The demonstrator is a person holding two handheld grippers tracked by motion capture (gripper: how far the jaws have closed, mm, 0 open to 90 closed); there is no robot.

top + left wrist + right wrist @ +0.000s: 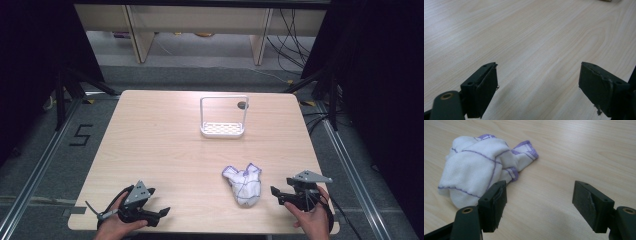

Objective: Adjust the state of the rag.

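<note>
A crumpled white cloth with purple lines lies on the wooden table near its front right. My right gripper rests just right of the cloth, held by a hand, and is open. In the right gripper view the cloth sits ahead and left of the right gripper, whose jaws stand wide apart over bare wood. My left gripper sits at the table's front left, open. The left gripper view shows the left gripper with nothing but table between its jaws.
A white rack with a slotted base and a tall wire frame stands at the back middle of the table. A small dark round spot lies behind it. Cables and furniture legs are on the floor beyond the table.
</note>
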